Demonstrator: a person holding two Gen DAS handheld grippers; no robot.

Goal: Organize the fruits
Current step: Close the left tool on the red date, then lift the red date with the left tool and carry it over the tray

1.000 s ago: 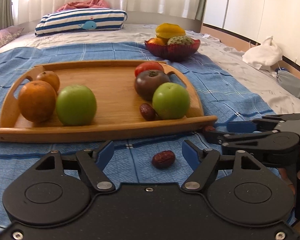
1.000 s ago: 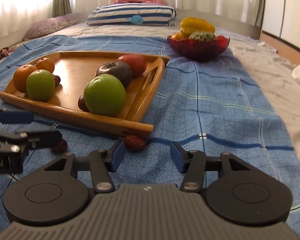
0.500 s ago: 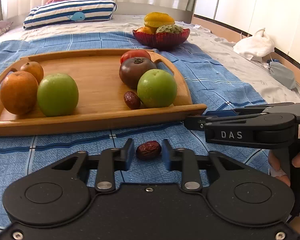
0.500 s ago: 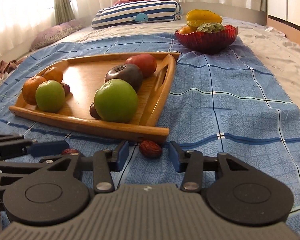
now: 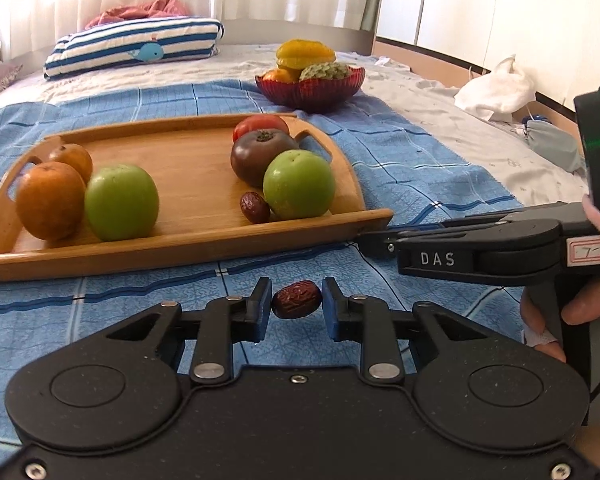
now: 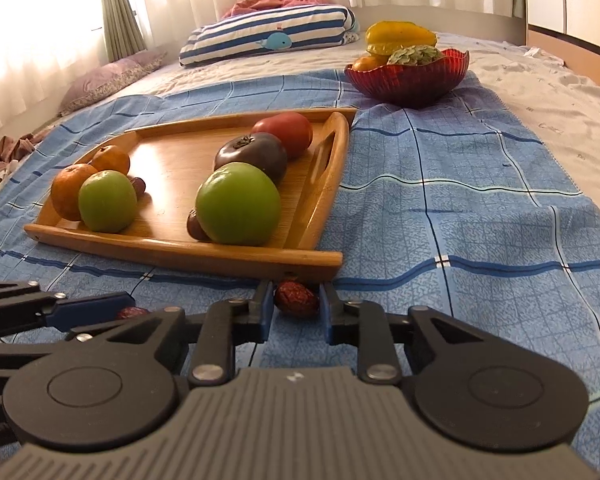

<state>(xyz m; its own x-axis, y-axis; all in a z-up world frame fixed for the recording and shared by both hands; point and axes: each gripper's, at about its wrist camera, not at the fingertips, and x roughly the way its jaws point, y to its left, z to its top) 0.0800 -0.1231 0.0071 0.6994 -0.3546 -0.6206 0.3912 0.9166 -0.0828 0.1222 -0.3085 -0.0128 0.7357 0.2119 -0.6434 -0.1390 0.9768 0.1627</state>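
A wooden tray [image 5: 195, 240] [image 6: 179, 246] on the blue checked cloth holds two oranges, two green apples [image 5: 120, 201] [image 5: 298, 184], a dark tomato [image 5: 259, 156], a red tomato and a red date [image 5: 255, 207]. My left gripper [image 5: 295, 304] is shut on a red date [image 5: 296, 305] on the cloth in front of the tray. My right gripper [image 6: 295, 300] is shut on a second red date [image 6: 296, 298] at the tray's near right corner. The right gripper also shows from the side in the left wrist view [image 5: 380, 240]. The left gripper's fingers [image 6: 91, 306] show at the lower left of the right wrist view.
A red bowl [image 5: 310, 90] [image 6: 408, 80] with a starfruit and other fruit stands behind the tray. A striped pillow [image 5: 135, 46] lies at the back. A white bag [image 5: 496, 92] lies at the right on the bed.
Both grippers moved forward and closed: each was open with a date ahead of it, and now each grips its date between the pads.
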